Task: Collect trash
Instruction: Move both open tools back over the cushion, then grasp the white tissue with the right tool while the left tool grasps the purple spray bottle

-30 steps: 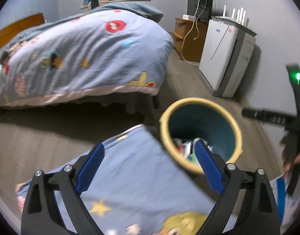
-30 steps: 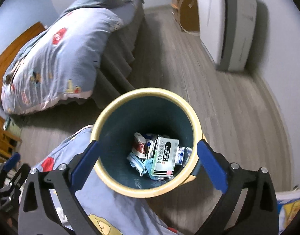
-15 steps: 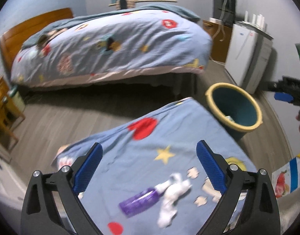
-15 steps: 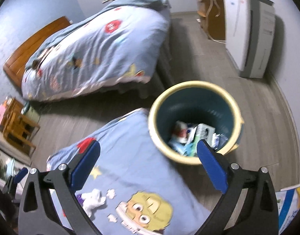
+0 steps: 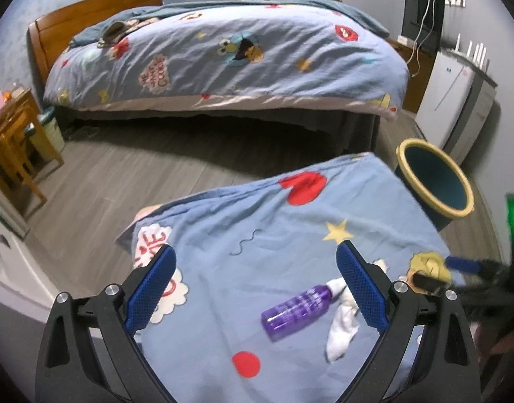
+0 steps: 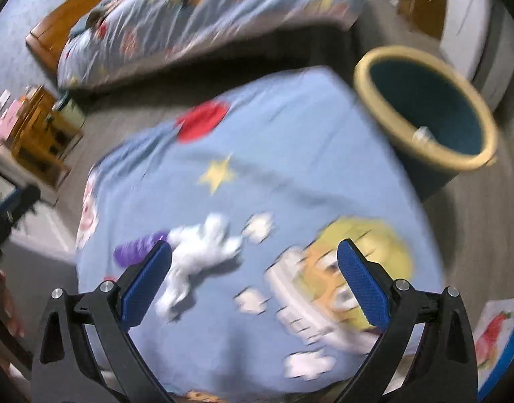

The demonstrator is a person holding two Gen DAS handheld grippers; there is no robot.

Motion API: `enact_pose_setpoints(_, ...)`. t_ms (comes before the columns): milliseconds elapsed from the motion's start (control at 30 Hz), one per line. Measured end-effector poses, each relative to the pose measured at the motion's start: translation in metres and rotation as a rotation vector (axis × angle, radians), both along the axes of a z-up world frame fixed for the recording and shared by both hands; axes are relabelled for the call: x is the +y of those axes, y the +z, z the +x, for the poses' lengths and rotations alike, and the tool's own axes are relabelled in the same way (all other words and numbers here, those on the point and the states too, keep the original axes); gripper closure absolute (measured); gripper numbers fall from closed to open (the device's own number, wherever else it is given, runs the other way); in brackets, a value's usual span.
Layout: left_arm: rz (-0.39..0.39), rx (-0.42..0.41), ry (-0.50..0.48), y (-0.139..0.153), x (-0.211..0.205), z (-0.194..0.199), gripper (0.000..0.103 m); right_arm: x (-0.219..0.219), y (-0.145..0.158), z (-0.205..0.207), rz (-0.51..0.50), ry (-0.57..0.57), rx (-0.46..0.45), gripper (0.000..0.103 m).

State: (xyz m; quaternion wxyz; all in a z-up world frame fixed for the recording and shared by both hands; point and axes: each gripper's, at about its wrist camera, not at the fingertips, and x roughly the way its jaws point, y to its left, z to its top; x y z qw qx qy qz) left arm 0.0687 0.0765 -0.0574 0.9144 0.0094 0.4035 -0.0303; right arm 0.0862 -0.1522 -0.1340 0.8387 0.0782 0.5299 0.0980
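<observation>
A purple bottle (image 5: 295,312) and a crumpled white tissue (image 5: 342,329) lie on a blue cartoon-print cloth (image 5: 257,268). Small white scraps (image 6: 258,226) lie around them in the blurred right wrist view, where the bottle (image 6: 136,250) and tissue (image 6: 200,252) also show. A teal bin with a yellow rim (image 5: 434,181) stands on the floor beyond the cloth's far right corner; it also shows in the right wrist view (image 6: 424,107). My left gripper (image 5: 253,282) is open and empty above the cloth. My right gripper (image 6: 253,278) is open and empty above the trash.
A large bed (image 5: 223,60) stands beyond a strip of grey wood floor (image 5: 122,184). A wooden stand (image 5: 12,147) is at the left. A white appliance (image 5: 455,100) stands by the right wall. A printed carton (image 6: 495,336) lies at the lower right.
Both grippers have pulled back from the bin and swung left over the cloth. The bottle, tissue and scraps have come into view. Both stay open.
</observation>
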Motion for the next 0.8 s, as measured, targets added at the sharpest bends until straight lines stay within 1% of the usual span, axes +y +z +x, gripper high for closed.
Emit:
enact_pose_setpoints(100,0.046,0.012,-0.034,-0.007,0.000,-0.002,0.008,0.016,-0.018,-0.001,0.000,0.022,0.031,0.006)
enact_pose_setpoints(200,0.067,0.027,-0.054,-0.013,0.001,-0.002,0.008,0.024,-0.028,0.002,-0.004,0.029,0.045,0.009)
enact_pose_setpoints(267,0.077,0.042,-0.058,-0.017,0.003,0.000,0.008,0.029,-0.033,0.007,0.006,0.033,0.059,0.017)
enact_pose_setpoints(333,0.085,0.052,-0.056,-0.021,0.006,0.002,0.008,0.031,-0.041,0.010,0.032,0.031,0.080,0.023)
enact_pose_setpoints(400,0.086,0.058,-0.056,-0.023,0.008,0.005,0.008,0.038,-0.049,0.012,0.068,0.043,0.111,0.027)
enact_pose_setpoints(467,0.079,0.061,-0.055,-0.025,0.010,0.009,0.008,0.049,-0.053,0.014,0.059,0.085,0.121,0.032)
enact_pose_setpoints(533,0.072,0.067,-0.053,-0.028,0.011,0.013,0.008,0.060,-0.057,0.016,0.022,0.124,0.121,0.035)
enact_pose_setpoints(567,0.070,0.070,-0.052,-0.029,0.012,0.015,0.008,0.063,-0.060,0.018,0.004,0.134,0.124,0.040)
enact_pose_setpoints(600,0.068,0.074,-0.050,-0.030,0.011,0.016,0.008,0.065,-0.062,0.019,-0.011,0.137,0.128,0.042)
enact_pose_setpoints(633,0.060,0.079,-0.051,-0.032,0.011,0.018,0.008,0.066,-0.062,0.018,-0.025,0.138,0.117,0.047)
enact_pose_setpoints(667,0.054,0.084,-0.051,-0.034,0.011,0.020,0.008,0.066,-0.062,0.020,-0.048,0.140,0.112,0.058)
enact_pose_setpoints(700,0.048,0.090,-0.053,-0.035,0.010,0.021,0.008,0.064,-0.062,0.019,-0.061,0.140,0.114,0.064)
enact_pose_setpoints(767,0.043,0.102,-0.063,-0.039,0.008,0.024,0.008,0.057,-0.062,0.020,-0.055,0.132,0.135,0.082)
enact_pose_setpoints(800,0.046,0.108,-0.069,-0.041,0.006,0.025,0.008,0.052,-0.061,0.020,-0.059,0.126,0.142,0.083)
